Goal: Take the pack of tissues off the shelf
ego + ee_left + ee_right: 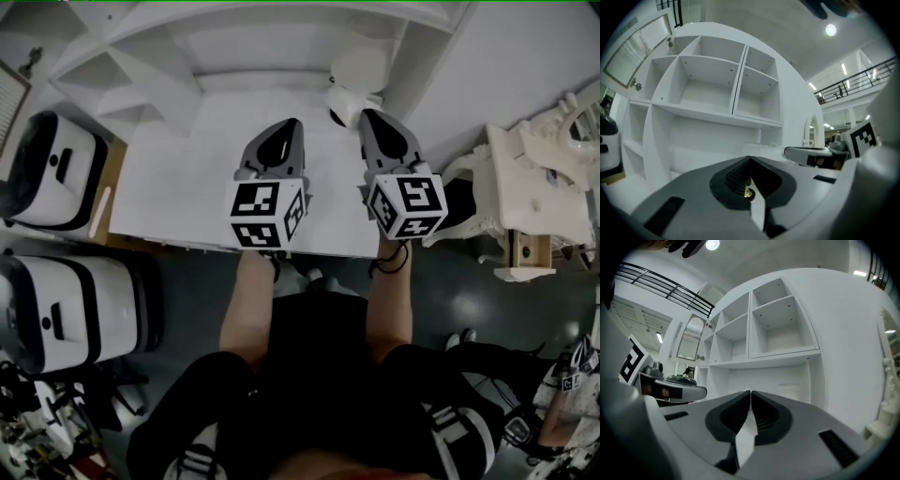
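The task was at its opening step, the approach: nothing had been picked up, and both claws hung over the white bench [169, 187] in front of the shelf unit [281, 37].

The left claw [286, 127] was pinched fully together with nothing between its jaws, as its own view [750, 161] showed plainly. The right claw [370, 117] was likewise closed tip to tip and empty [751, 394].

A pale, rounded bundle, which I took for the pack of tissues [359, 70], lay at the far right, in the low recess under the shelf unit's compartments. Its white wrapping against the white boards made its outline hard to fix, and in the two claw views it was too faint to mark with confidence. From the head view it sat just beyond the right claw's tip and slightly to its left, near but not touching. The left claw was farther from it, off to the left.

By my reading, the next move fell to the right claw. Its jaws would need to spread wide, then go forward so they straddled the pack, and close gently, since a soft pack would give under pressure.
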A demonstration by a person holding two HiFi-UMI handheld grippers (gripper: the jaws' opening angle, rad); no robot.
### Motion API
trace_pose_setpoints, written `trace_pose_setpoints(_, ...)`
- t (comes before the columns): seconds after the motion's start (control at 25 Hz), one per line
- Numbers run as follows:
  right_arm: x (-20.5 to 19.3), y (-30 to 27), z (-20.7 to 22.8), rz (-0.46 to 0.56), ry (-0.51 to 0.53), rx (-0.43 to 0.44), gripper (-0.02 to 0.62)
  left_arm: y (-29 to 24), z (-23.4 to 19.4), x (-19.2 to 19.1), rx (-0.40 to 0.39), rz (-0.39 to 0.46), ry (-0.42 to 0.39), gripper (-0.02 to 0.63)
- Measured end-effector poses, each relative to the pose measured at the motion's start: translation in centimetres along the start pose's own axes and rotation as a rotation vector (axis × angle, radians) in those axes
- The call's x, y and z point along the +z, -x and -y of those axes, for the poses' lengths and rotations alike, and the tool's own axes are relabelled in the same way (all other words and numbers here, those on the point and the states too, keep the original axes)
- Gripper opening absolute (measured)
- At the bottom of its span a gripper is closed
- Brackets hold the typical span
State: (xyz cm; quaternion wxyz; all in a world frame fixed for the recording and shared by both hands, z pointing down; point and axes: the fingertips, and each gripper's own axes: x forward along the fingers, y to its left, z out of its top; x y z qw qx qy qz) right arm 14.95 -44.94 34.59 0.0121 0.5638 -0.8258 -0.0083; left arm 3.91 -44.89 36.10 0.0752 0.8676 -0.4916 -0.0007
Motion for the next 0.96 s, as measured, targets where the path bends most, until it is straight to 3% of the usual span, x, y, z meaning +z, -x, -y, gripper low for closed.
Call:
trace_pose_setpoints(0.32, -0.3, 0.7, 0.5, 0.003, -0.021, 0.005, 0.025, -0.1, 0.6, -0.3, -0.017, -0.002, 0.036, 0.009)
trace_pose_setpoints(0.56, 0.3, 0.7, 0.9, 0.024, -0.023, 0.014, 0.025, -0.2, 1.2, 0.4, 0.022, 0.003, -0.105, 0.009)
trace_pose_setpoints(0.96, 0.9, 0.8, 1.5, 0.041, -0.031, 0.021, 0.025, -0.6, 1.6, 1.0, -0.01, 0.022, -0.04, 0.009)
